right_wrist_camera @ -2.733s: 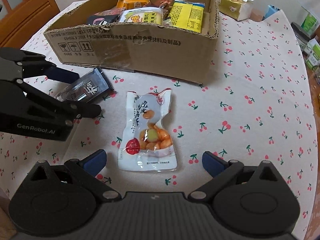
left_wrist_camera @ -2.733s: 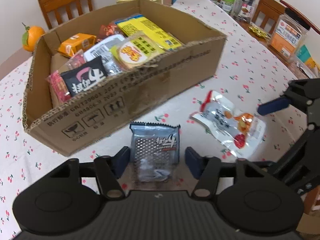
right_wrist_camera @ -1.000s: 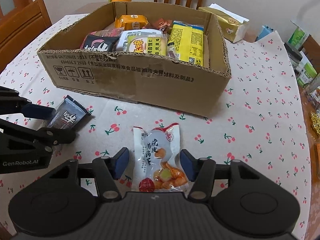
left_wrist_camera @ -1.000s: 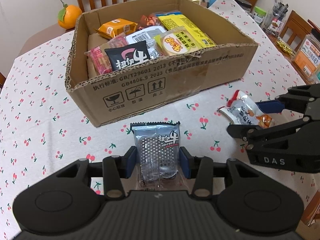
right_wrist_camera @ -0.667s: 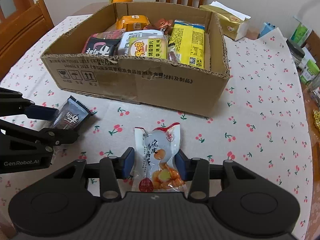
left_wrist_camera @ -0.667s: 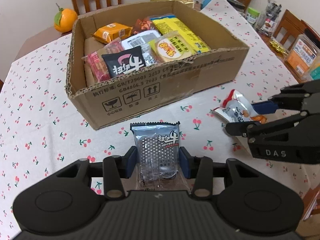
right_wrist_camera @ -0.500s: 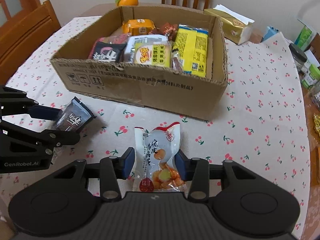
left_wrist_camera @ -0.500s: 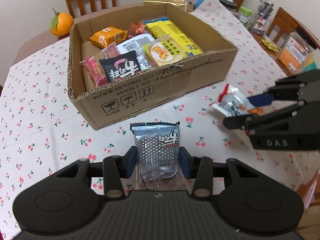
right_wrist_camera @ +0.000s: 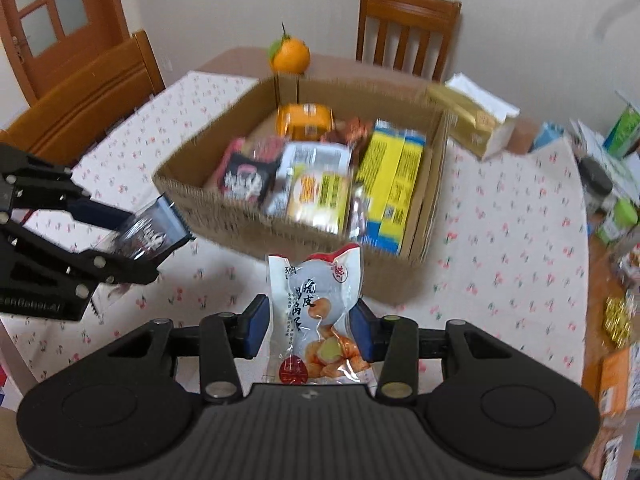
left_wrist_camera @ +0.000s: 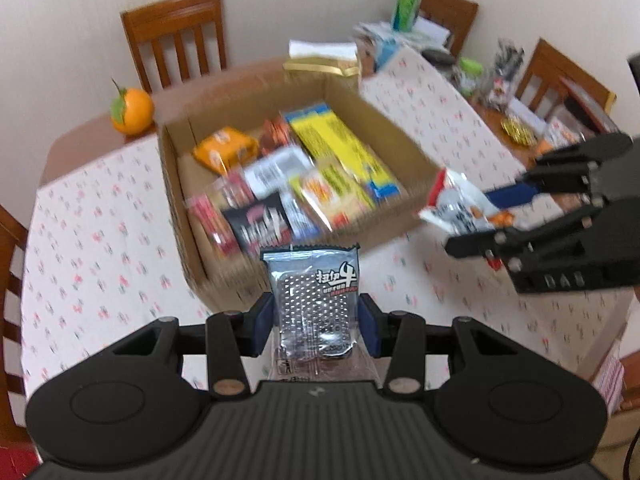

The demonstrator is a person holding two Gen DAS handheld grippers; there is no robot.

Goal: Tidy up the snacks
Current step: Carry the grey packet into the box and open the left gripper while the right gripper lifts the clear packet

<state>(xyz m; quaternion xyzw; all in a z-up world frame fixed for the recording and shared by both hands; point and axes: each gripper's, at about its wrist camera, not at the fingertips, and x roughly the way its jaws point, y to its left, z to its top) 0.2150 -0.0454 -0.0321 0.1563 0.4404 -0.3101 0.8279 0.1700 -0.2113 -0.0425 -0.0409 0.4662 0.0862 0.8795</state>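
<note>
My left gripper (left_wrist_camera: 316, 324) is shut on a silver-grey snack packet (left_wrist_camera: 314, 292) and holds it in the air in front of the cardboard box (left_wrist_camera: 404, 148). My right gripper (right_wrist_camera: 310, 324) is shut on a white pouch with orange pieces (right_wrist_camera: 316, 312), also lifted off the table. The box (right_wrist_camera: 248, 216) holds several snack packs. In the left wrist view the right gripper (left_wrist_camera: 492, 216) with its pouch (left_wrist_camera: 460, 208) is at the box's right corner. In the right wrist view the left gripper (right_wrist_camera: 132, 236) with its packet (right_wrist_camera: 152, 232) is left of the box.
The table has a white cloth with cherry print (right_wrist_camera: 516, 232). An orange (right_wrist_camera: 290, 56) sits behind the box. A gold tissue pack (right_wrist_camera: 476, 120) and jars and boxes (right_wrist_camera: 612, 192) stand at the right. Wooden chairs (right_wrist_camera: 404, 28) surround the table.
Both grippers have closed on their snacks and lifted them well above the table, toward the box. The view now looks down into the box from higher up.
</note>
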